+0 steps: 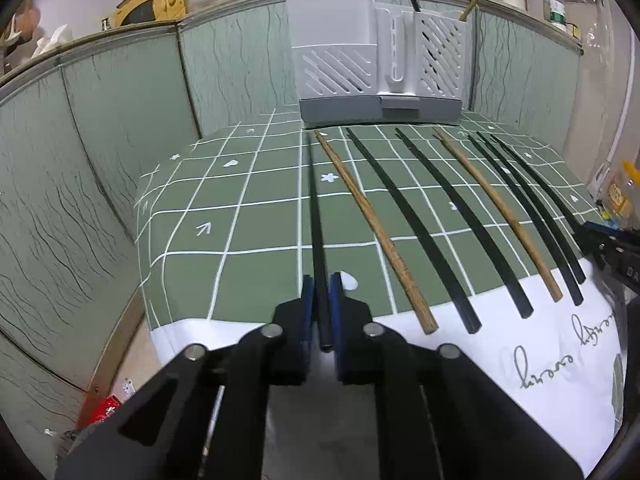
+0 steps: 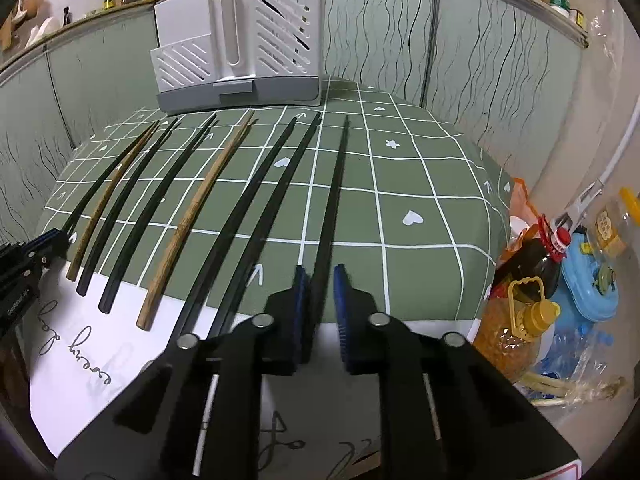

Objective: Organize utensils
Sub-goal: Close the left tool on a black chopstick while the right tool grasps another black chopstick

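Several black and wooden chopsticks lie side by side on a green checked tablecloth (image 1: 240, 220). My left gripper (image 1: 322, 284) is shut on the near end of the leftmost black chopstick (image 1: 314, 208). Beside that chopstick lies a wooden chopstick (image 1: 372, 232). My right gripper (image 2: 320, 276) is shut on the rightmost black chopstick (image 2: 334, 200); its near end is hidden between the pads. A white slotted utensil holder (image 1: 376, 64) (image 2: 240, 48) stands at the far edge of the table, with a black and a wooden stick in its right compartment. Each view shows the other gripper at its edge (image 1: 612, 248) (image 2: 32, 256).
Green patterned wall panels (image 1: 100, 140) close in the table's left and back. To the right of the table, lower down, stand an oil bottle (image 2: 520, 320), a dark bottle (image 2: 532, 264) and a blue container (image 2: 592, 280). A shelf above the panels holds pots and jars.
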Tool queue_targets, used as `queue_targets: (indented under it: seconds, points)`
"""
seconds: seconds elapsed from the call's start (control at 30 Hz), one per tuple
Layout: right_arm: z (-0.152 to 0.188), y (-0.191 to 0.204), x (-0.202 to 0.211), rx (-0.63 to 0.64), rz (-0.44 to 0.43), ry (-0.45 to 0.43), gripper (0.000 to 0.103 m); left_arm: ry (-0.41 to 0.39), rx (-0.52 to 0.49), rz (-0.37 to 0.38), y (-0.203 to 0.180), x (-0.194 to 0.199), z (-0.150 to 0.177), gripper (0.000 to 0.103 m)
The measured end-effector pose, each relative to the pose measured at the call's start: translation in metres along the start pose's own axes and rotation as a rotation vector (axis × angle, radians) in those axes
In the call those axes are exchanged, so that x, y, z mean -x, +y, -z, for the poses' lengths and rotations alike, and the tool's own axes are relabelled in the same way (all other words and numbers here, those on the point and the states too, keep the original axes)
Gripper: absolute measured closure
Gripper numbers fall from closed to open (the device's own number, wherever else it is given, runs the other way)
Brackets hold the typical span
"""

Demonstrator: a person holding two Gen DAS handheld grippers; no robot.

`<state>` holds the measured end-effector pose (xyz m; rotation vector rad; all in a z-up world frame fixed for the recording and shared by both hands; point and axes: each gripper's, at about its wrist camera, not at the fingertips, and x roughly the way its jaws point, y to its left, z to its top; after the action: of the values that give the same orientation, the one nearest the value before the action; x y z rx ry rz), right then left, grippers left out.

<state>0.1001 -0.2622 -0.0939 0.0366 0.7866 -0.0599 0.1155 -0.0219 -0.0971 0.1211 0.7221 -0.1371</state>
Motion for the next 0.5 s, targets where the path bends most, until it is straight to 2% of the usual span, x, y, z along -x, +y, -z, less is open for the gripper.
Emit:
queue_targets:
  seconds: [0.3,0.5]
  points:
    - [-0.003,-0.007,0.006,-0.052,-0.027,-0.005,0.097,0.007,0.056,0.036,0.008,0.001,-0.005,0.097]
    - [-0.01,-0.012,0.022,-0.039,-0.004,-0.018,0.097,-0.008,0.055,0.061,0.02,0.014,-0.011,0.097]
